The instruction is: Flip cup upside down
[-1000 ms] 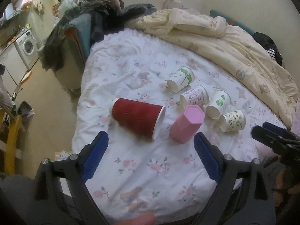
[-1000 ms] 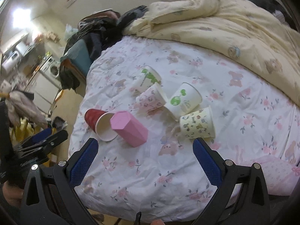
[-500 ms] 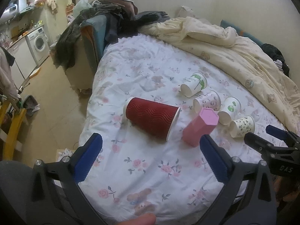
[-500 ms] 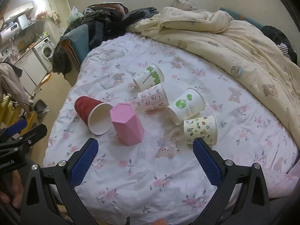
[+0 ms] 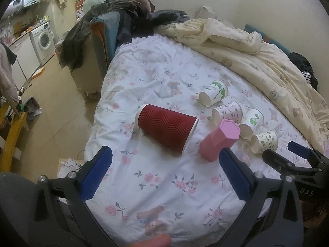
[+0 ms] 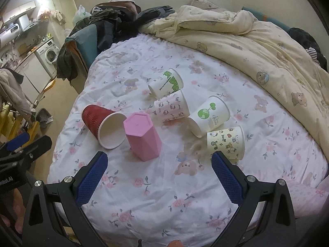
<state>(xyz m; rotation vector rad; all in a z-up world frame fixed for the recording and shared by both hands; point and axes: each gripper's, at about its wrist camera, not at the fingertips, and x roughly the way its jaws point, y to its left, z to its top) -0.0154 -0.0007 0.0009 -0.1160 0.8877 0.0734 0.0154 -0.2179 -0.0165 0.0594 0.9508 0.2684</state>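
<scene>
A red ribbed cup [image 5: 166,129] lies on its side on the flowered bed sheet [image 5: 164,185]; it also shows in the right wrist view [image 6: 102,126], mouth towards me. A pink hexagonal cup [image 5: 219,140] lies tilted beside it, seen too in the right wrist view [image 6: 143,136]. Several white printed paper cups lie on their sides to the right, the nearest one [image 6: 226,142] patterned. My left gripper [image 5: 164,175] is open and empty, short of the red cup. My right gripper [image 6: 158,177] is open and empty, short of the pink cup.
A cream duvet [image 6: 246,37] is bunched along the far and right side of the bed. A chair heaped with dark clothes [image 5: 107,20] stands at the bed's far left corner. The bed's left edge drops to a beige floor [image 5: 51,107] with a washing machine [image 5: 43,39].
Both grippers have risen and pulled back a little; the cups sit lower and farther in both views. Nothing on the bed has moved. Both grippers stay open.
</scene>
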